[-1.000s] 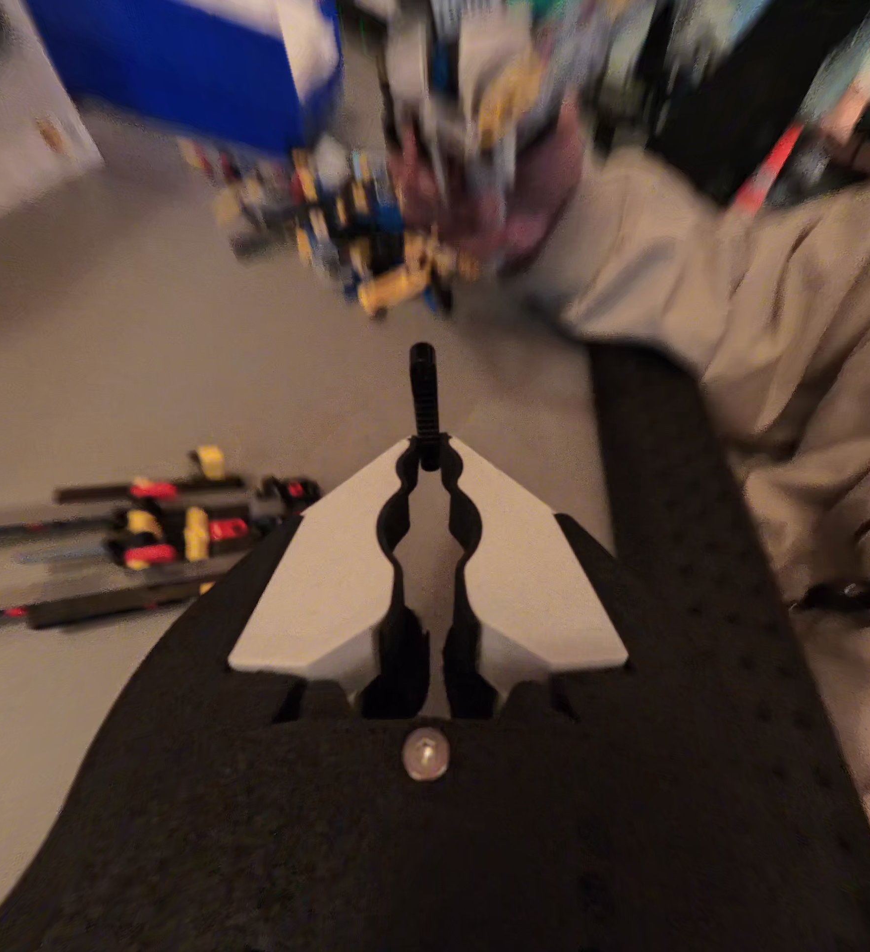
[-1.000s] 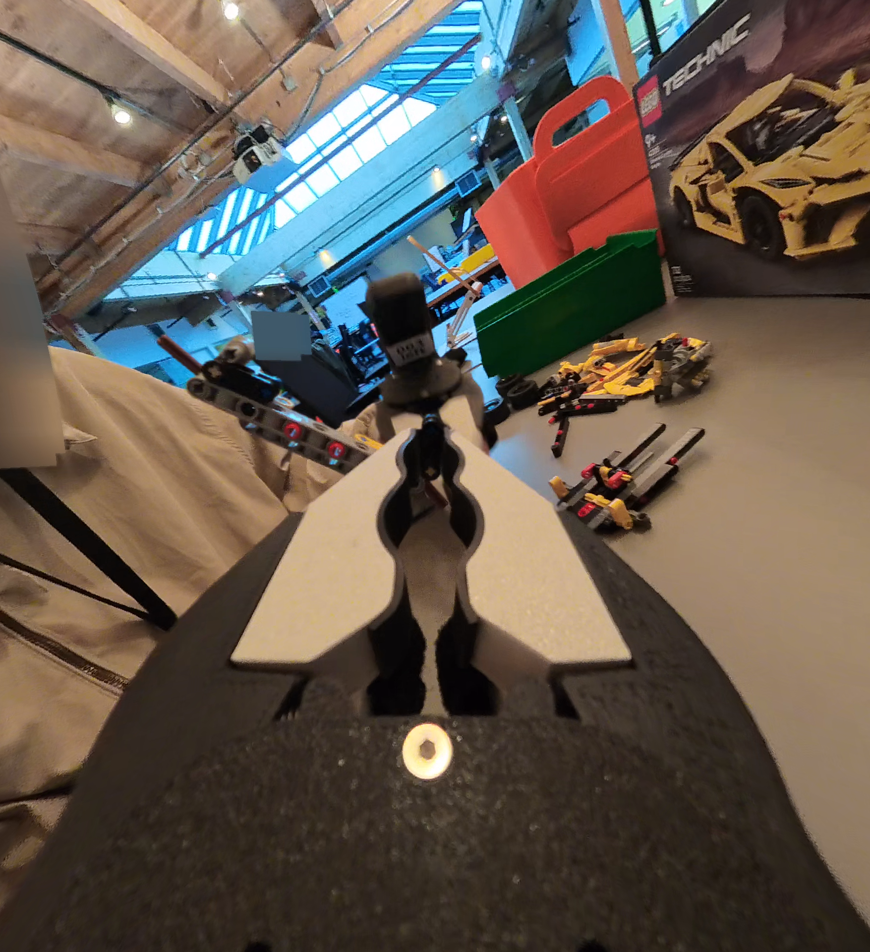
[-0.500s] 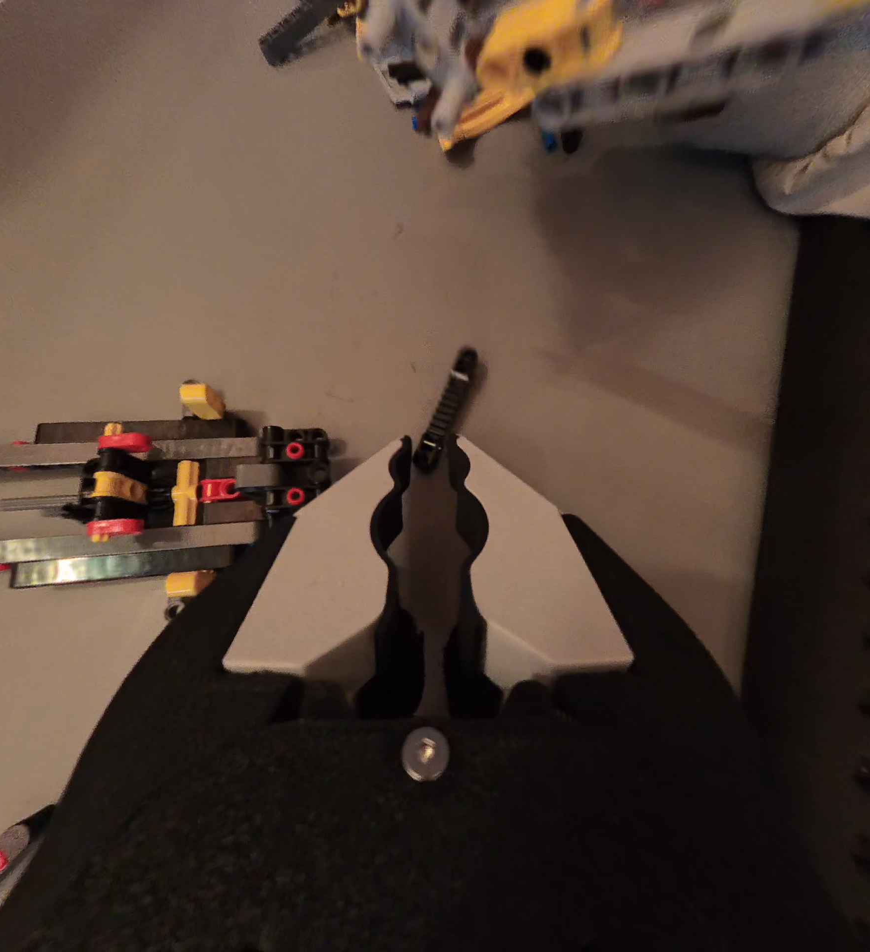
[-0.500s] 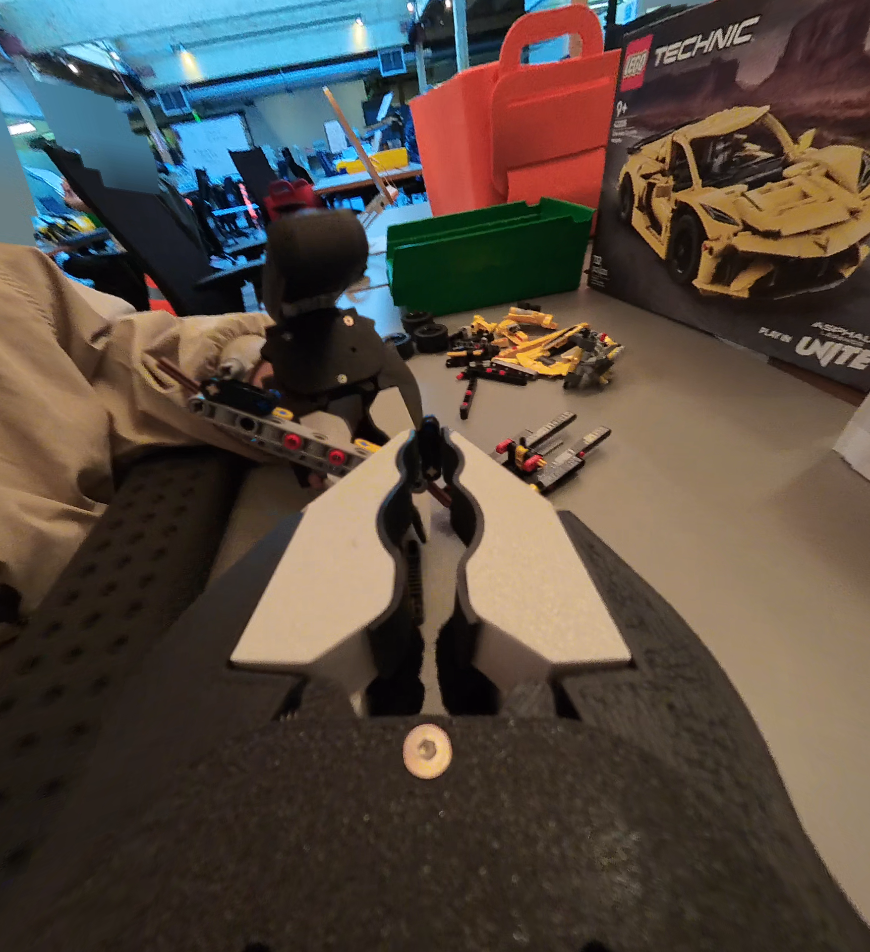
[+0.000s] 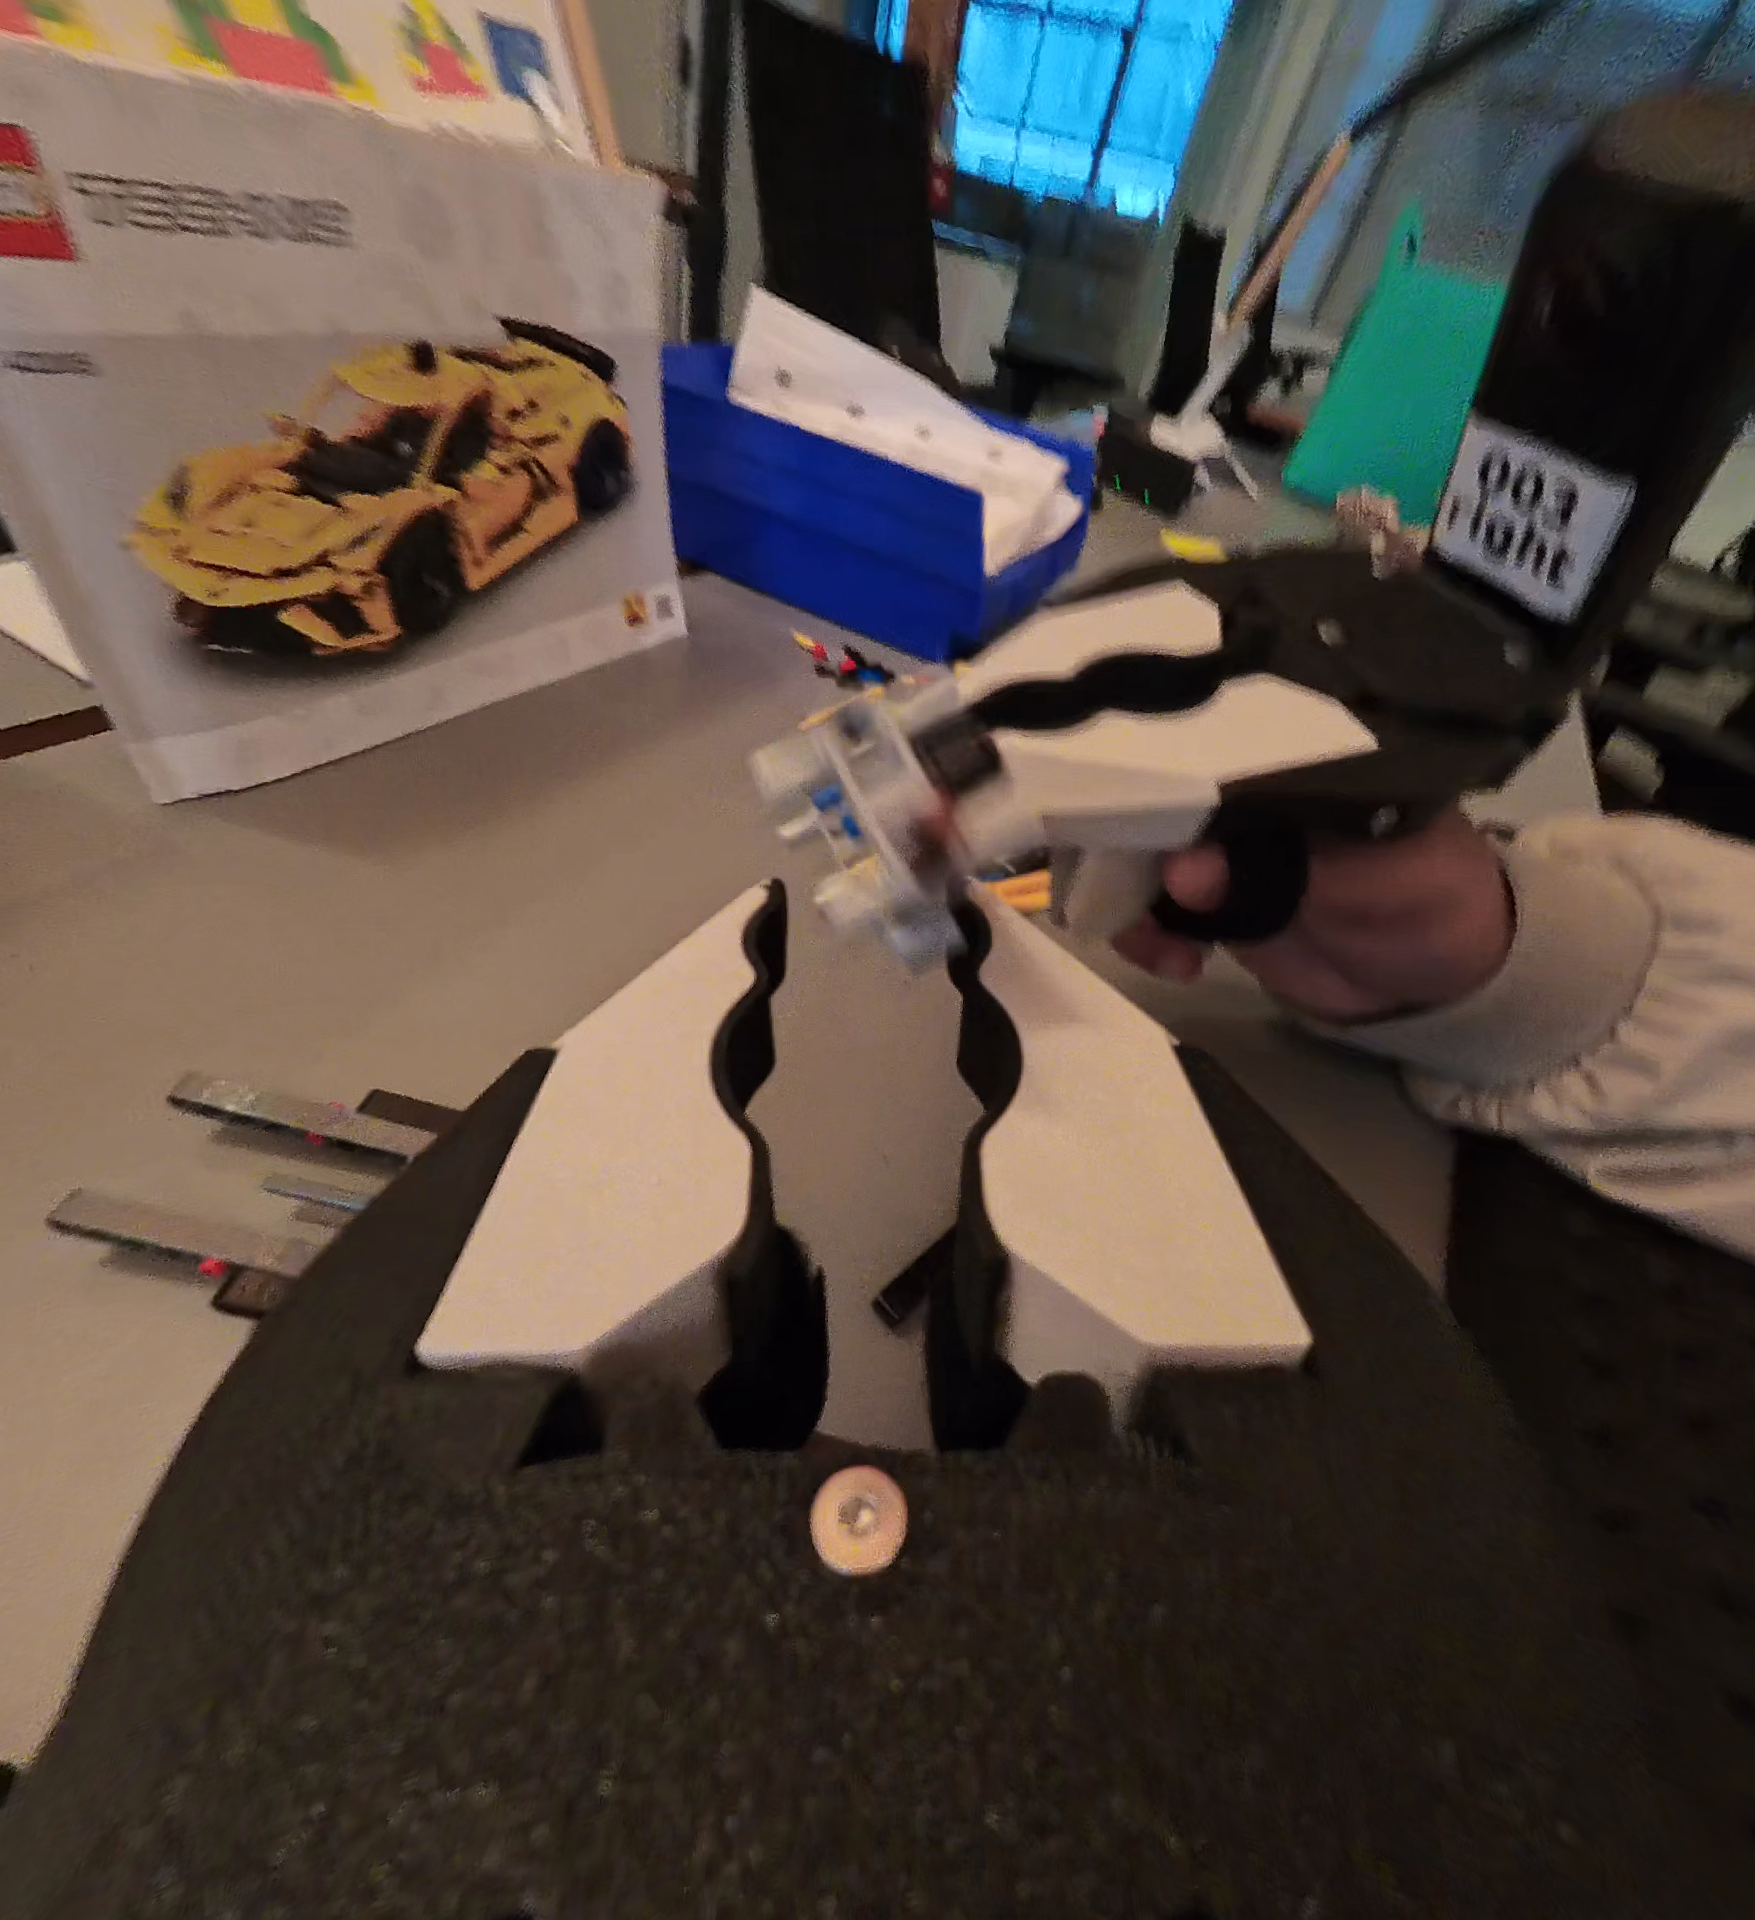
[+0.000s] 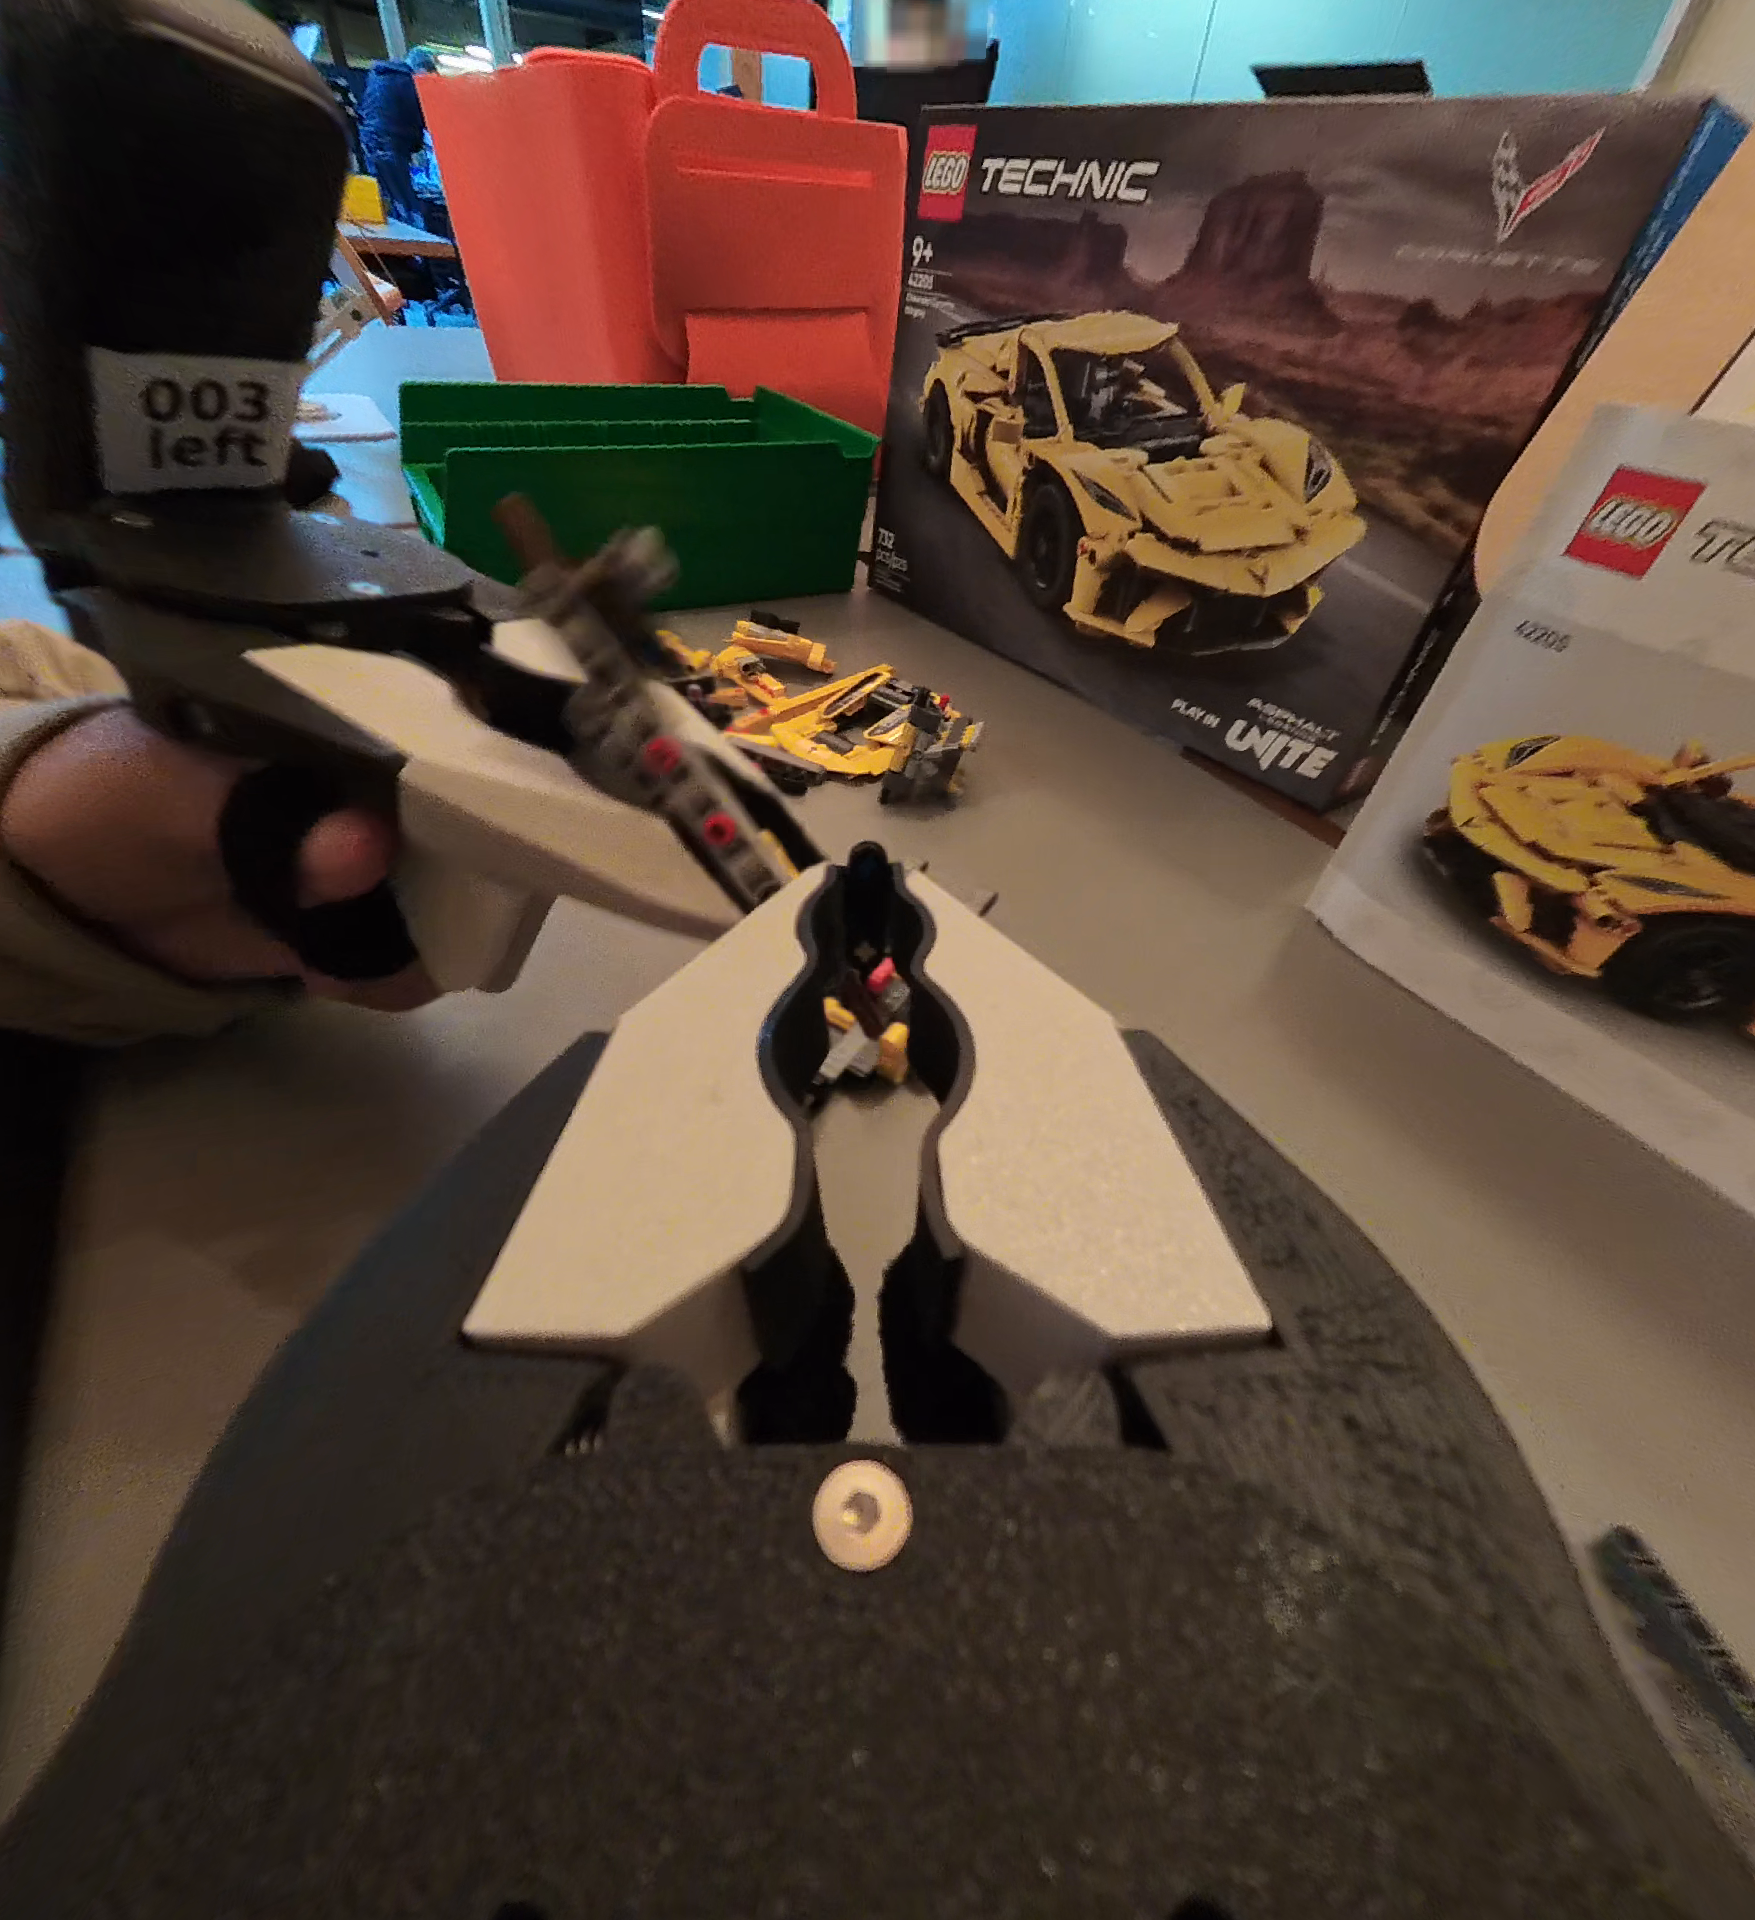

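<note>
My left gripper (image 5: 868, 909) is open and empty, its jaws wide apart above the grey table (image 5: 333, 935). A small black piece (image 5: 904, 1294) lies on the table, seen between its fingers. My right gripper (image 6: 868, 883) is shut on a small brick assembly (image 6: 857, 1029) of grey, yellow and red parts, with a grey beam with red pins (image 6: 644, 727) sticking out to the left. In the left wrist view the right gripper (image 5: 956, 727) holds this assembly (image 5: 868, 821) just past my left fingertips, almost touching the right one. One finger (image 6: 499, 800) of the left gripper shows beside the beam.
A box with a yellow car picture (image 6: 1268, 364) and a booklet (image 6: 1631, 779) stand at the right. A green bin (image 6: 644, 499), an orange bag (image 6: 665, 229) and a pile of yellow parts (image 6: 831, 717) lie behind. A blue bin (image 5: 831, 520) and dark beams (image 5: 260, 1184) show to the left. Only a small space, under 4 cm, lies between the two pairs of fingers.
My left gripper has opened and let go of the black ribbed pin, then tilted up from the table. The right gripper has swung down, bringing its assembly close to the left fingertips.
</note>
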Available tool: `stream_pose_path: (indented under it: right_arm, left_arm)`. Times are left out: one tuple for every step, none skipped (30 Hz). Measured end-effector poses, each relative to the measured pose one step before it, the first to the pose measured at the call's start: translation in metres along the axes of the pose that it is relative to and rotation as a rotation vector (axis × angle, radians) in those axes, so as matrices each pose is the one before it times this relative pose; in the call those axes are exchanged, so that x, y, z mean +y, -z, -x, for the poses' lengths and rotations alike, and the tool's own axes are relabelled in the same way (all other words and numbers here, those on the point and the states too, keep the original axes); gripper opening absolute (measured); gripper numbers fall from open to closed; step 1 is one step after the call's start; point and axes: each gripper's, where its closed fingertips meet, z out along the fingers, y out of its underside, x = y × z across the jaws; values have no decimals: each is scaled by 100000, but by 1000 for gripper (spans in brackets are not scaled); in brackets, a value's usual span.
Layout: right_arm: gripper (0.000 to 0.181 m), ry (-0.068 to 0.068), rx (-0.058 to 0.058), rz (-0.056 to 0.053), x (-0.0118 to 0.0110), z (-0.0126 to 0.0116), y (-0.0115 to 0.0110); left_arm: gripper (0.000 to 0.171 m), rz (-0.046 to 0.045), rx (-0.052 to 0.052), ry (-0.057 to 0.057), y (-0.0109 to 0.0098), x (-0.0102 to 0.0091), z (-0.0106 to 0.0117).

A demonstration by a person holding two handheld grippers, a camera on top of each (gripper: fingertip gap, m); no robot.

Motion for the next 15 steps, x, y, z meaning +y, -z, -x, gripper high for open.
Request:
stream_pose_path:
  right_arm:
    - [6, -4204, -932, -1277, -89, 112, -54]
    - [6, -3259, -2130, -1398, -132, 162, -14]
    - [6, -3231, -2181, -503, -28, 98, -6]
    - [6, -3600, -1356, -55, 64, -68, 0]
    - [6, -5540, -1895, 211, 133, 34, -69]
    - [6, -7738, -2203, 82, 92, 60, -74]
    - [6, -7462, -2787, -475, -45, 81, -12]
    - [6, -6239, -2502, -484, -39, 60, -19]
    - [6, -4822, -2105, -569, 20, 13, 4]
    - [6, -5302, -3094, -622, -2, 96, 56]
    - [6, -6119, -4372, 43, 60, 156, 58]
    - [6, -6172, -4722, 461, 56, 142, 75]
    - [6, -5338, -4239, -804, -202, 160, 193]
    - [6, -3597, -4722, -2303, -404, 363, 199]
    - [6, -2382, -6064, -1799, -312, 629, 172]
  left_arm:
    - [31, -1212, 1827, 3255, 112, -164, 78]
    - [31, -305, 2930, 2403, 0, 57, -251]
    - [30, -150, 1707, 1047, -47, 103, -182]
    - [27, -349, 292, -393, -33, 17, -25]
    - [26, -955, -215, -1522, 38, -169, -24]
    - [24, -1441, 102, -2456, 59, -284, -163]
    - [20, -1163, 125, -2853, 10, -205, -245]
    - [17, -628, -848, -2886, -28, -96, -122]
    - [17, -210, -1199, -3130, -50, 4, -53]
    - [17, -334, -231, -3219, -15, -28, -144]
    - [16, -408, 750, -2684, 56, -116, -208]
    - [16, -220, 1476, -1412, 126, -169, -224]
    - [16, -654, 2371, 56, 184, -261, -277]
    - [17, -1763, 3016, 1476, 273, -455, -312]
    - [18, -3217, 3150, 2689, 383, -662, -272]
